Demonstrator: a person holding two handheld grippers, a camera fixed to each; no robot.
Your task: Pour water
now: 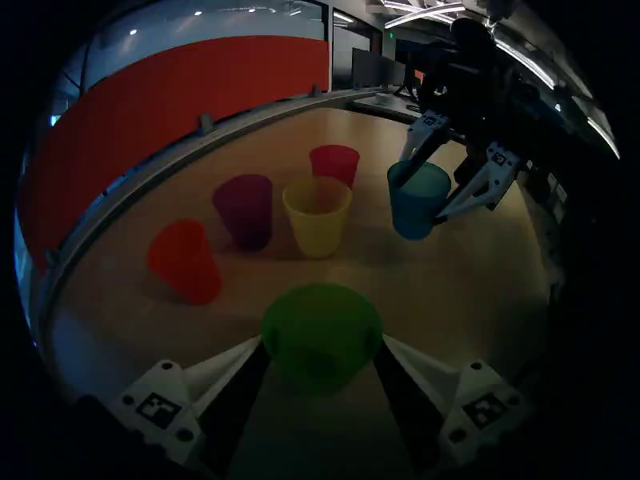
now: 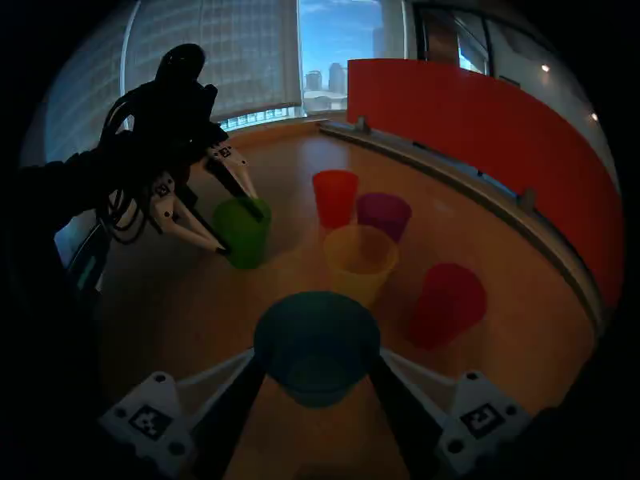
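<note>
Two hand-held grippers face each other across a wooden tabletop [image 1: 448,296] in dim light, each holding a plastic cup.

In the left gripper view, the left gripper [image 1: 320,346] is closed about halfway, its two fingers pressing the opposite walls of a green cup [image 1: 322,320]. In the right gripper view, the right gripper [image 2: 318,358] is closed to a similar width on a teal cup [image 2: 318,336], one finger on each side. Both cups are upright with their mouths open to the cameras. It is too dark to tell whether either holds water, or whether either is lifted off the tabletop.

Between the two grippers stand four loose cups: a yellow cup [image 1: 318,216] in the middle, a purple cup [image 1: 244,210] just beside it, an orange-red cup [image 1: 186,260] nearer the green cup, and a red cup [image 1: 334,164] nearer the teal cup. A long red wall panel [image 1: 160,112] runs along one side of the tabletop.

Risks, judged from this layout:
- The cups look thin and smooth, and they taper. A loose grip could let one slip as it tilts, and too firm a grip could buckle it.
- If one held cup pours into the other, rims that are not lined up would send water onto the tabletop.
- The loose cups sit directly between the grippers, so a low approach could knock them over.
</note>
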